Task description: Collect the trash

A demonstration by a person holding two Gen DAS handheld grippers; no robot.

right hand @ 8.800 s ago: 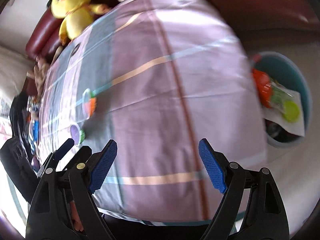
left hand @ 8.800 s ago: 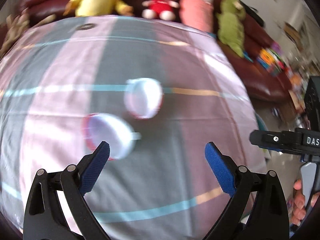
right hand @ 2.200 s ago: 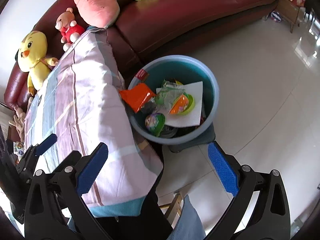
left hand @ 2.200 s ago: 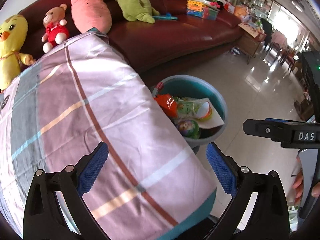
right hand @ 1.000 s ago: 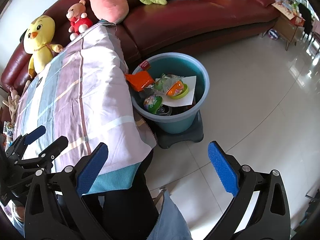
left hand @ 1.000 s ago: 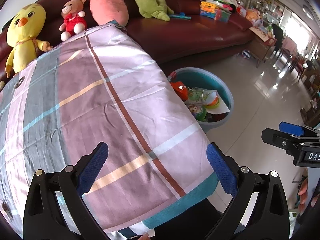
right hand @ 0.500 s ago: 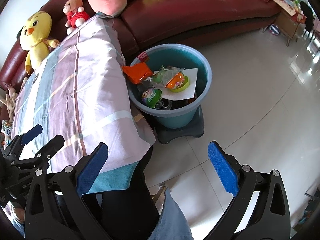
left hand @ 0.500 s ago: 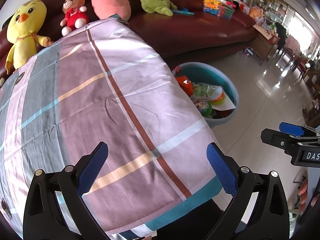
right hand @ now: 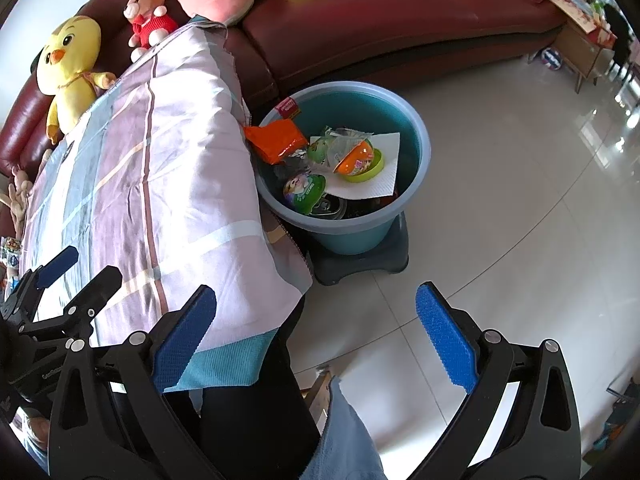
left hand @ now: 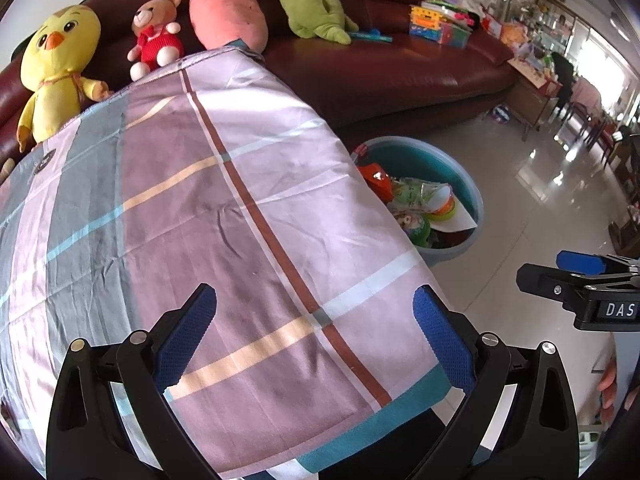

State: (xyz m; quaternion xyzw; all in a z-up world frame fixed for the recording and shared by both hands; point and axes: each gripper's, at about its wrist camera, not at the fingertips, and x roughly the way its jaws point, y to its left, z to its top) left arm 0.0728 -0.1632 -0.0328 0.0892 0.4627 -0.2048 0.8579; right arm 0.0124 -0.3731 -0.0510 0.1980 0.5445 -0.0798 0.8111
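Observation:
A blue bin [right hand: 412, 128] stands on a dark base on the floor beside the table's right edge; it also shows in the left wrist view [left hand: 468, 184]. It holds an orange packet [right hand: 276, 140], a white paper sheet [right hand: 384, 184], an orange-and-green capsule [right hand: 360, 160] and a green cup lid [right hand: 304, 190]. My left gripper [left hand: 314, 332] is open and empty above the table's near corner. My right gripper [right hand: 316, 340] is open and empty above the floor, in front of the bin.
The table wears a plaid cloth [left hand: 200, 200]. A dark red sofa [left hand: 400, 60] behind it carries a yellow chick [left hand: 56, 68], a small bear [left hand: 154, 36], a pink plush and a green plush. The tiled floor [right hand: 520, 200] spreads to the right.
Both grippers have drawn slightly back and up from the bin; they stay open and empty. The two cups seen on the table 8.8 s ago are out of view.

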